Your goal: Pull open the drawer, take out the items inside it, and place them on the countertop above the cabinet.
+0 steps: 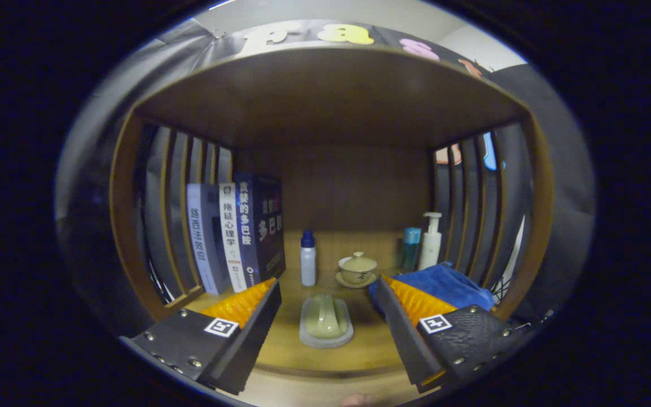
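Tongs [325, 299]: fingers spread wide, pinching nothing, held level before an open wooden shelf unit [331, 96] with slatted sides; bench [325, 353]: wooden surface under that unit, carrying all items below; pale green soap dish [326, 320]: lying on the bench between the two fingers, touching neither; small white bottle with blue cap [308, 258]: upright beyond the dish; lidded tea bowl on saucer [357, 269]: just right of the bottle; books [235, 234]: standing at left; blue cloth [444, 285]: folded at right, behind the right finger; pump bottle [431, 240] and teal container [411, 247]: upright at the right rear; drawer: cannot tell where.
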The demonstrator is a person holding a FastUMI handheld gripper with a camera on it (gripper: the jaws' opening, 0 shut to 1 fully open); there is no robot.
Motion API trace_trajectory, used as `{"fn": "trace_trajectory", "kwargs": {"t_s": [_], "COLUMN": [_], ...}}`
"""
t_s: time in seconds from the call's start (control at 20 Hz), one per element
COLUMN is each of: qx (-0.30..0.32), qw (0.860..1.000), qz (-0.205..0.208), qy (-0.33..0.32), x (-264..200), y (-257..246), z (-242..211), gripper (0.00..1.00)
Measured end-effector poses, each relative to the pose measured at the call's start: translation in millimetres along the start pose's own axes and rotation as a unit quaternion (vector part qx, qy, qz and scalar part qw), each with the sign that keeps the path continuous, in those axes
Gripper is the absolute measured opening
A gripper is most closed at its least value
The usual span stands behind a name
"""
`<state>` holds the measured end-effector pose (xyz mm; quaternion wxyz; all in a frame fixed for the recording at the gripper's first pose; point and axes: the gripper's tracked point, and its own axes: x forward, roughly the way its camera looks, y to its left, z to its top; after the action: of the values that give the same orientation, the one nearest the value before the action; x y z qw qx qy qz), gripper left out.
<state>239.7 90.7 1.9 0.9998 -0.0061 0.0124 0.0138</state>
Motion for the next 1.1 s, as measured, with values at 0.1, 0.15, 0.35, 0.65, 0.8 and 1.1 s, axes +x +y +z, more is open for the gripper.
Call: {"fn": "trace_trajectory", "kwargs": {"t_s": [0.1, 0.15, 0.35, 0.65, 0.8, 1.1], "qx": [-0.011, -0.012, -0.005, -0.001, -0.009, -0.009], "qw": [1.000, 1.000, 1.000, 1.000, 1.000, 0.998], "qz": [0.005, -0.002, 0.001, 0.024, 0.025, 0.036], "qy": [-0.007, -0.008, -0.007, 0.007, -0.005, 0.041], "x": [-39.2, -57.9, -131.6, -228.2, -254.3, -249.8], "y": [1.2, -1.7, -4.0, -6.0, -5.9, 2.7], "z": [8.6, 7.8, -21.1, -90.7, -117.7, -194.1], "gripper": [1.00, 1.00, 1.00, 1.00, 1.00, 1.00]}}
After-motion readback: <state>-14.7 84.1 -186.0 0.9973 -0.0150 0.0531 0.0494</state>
